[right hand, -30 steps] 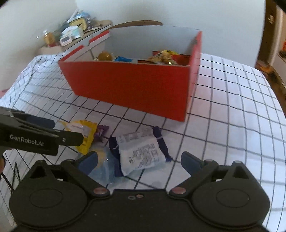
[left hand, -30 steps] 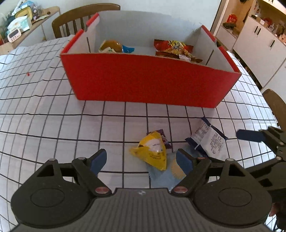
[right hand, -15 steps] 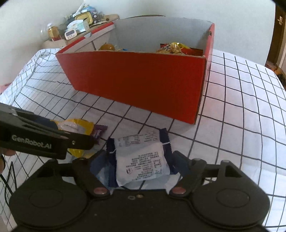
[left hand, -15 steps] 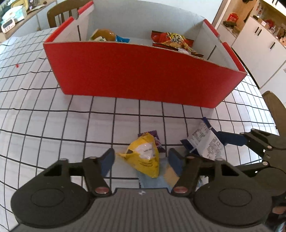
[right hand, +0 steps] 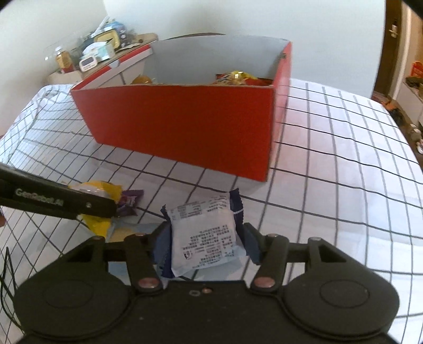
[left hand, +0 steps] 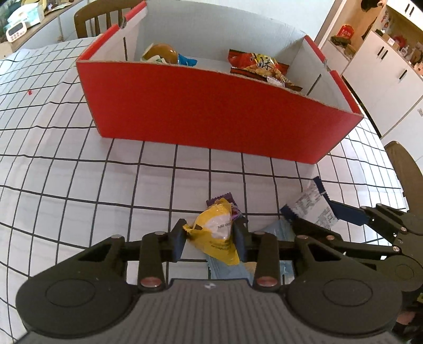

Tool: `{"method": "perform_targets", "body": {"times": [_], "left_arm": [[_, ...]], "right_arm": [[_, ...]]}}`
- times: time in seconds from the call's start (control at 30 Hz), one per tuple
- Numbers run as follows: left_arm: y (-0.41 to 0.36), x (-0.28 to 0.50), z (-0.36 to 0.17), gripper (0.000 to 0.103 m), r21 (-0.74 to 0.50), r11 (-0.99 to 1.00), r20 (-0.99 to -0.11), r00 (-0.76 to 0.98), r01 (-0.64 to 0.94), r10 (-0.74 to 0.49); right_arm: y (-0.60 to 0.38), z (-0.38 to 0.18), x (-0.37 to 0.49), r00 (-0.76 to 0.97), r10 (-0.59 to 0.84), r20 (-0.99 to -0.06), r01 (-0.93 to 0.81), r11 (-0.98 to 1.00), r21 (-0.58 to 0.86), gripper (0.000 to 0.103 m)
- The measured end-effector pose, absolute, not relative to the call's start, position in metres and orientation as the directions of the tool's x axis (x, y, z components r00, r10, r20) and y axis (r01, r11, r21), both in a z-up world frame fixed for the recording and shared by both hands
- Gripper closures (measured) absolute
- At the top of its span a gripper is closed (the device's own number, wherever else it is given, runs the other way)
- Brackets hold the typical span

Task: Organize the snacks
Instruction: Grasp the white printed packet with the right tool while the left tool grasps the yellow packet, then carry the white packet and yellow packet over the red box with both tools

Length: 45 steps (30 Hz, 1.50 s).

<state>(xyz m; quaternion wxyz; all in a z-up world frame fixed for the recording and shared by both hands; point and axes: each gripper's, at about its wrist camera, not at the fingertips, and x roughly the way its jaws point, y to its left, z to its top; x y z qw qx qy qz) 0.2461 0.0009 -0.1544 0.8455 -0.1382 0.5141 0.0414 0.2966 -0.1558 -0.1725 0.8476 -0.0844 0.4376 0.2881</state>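
Observation:
A yellow snack packet lies on the checked tablecloth, and my left gripper is closing on it, both pads touching its sides. My right gripper is closing on a white and dark-blue packet, with its pads against the blue edges. That packet also shows at the right of the left wrist view. A purple wrapper and a pale blue packet lie beside and under the yellow one. The red box stands just beyond, holding a brown-orange packet and a red chips bag.
The checked tablecloth covers the table around the box. Wooden chairs stand behind the box and at the right edge. White cabinets are at the far right, and a cluttered counter is at the back left.
Both grippers' jaws have narrowed from wide open onto their packets: the left onto the yellow one, the right onto the white and blue one. Neither hand has shifted much.

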Motion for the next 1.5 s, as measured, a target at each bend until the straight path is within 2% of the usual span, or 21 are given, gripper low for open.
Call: {"method": "perform_targets", "body": {"times": [0.37, 0.7, 1.13, 1.5], "left_arm": [[0.005, 0.225, -0.120, 0.066, -0.217, 0.954, -0.856, 0.510, -0.208, -0.083], [0.005, 0.206, -0.073, 0.066, -0.244, 0.951, -0.807, 0.583, -0.192, -0.089], [0.013, 0.206, -0.012, 0.066, -0.221, 0.959, -0.747, 0.662, -0.175, -0.051], [0.021, 0.231, 0.017, 0.066, -0.167, 0.971, -0.730, 0.684, -0.172, -0.004]], "right_arm": [[-0.173, -0.137, 0.280, 0.485, 0.419, -0.768, -0.485, 0.859, 0.162, 0.046], [-0.166, -0.087, 0.262, 0.533, 0.458, -0.711, -0.504, 0.848, 0.168, 0.046], [-0.148, -0.032, 0.259, 0.585, 0.501, -0.637, -0.533, 0.830, 0.163, 0.045], [-0.130, -0.008, 0.284, 0.624, 0.493, -0.606, -0.514, 0.844, 0.157, 0.045]]}}
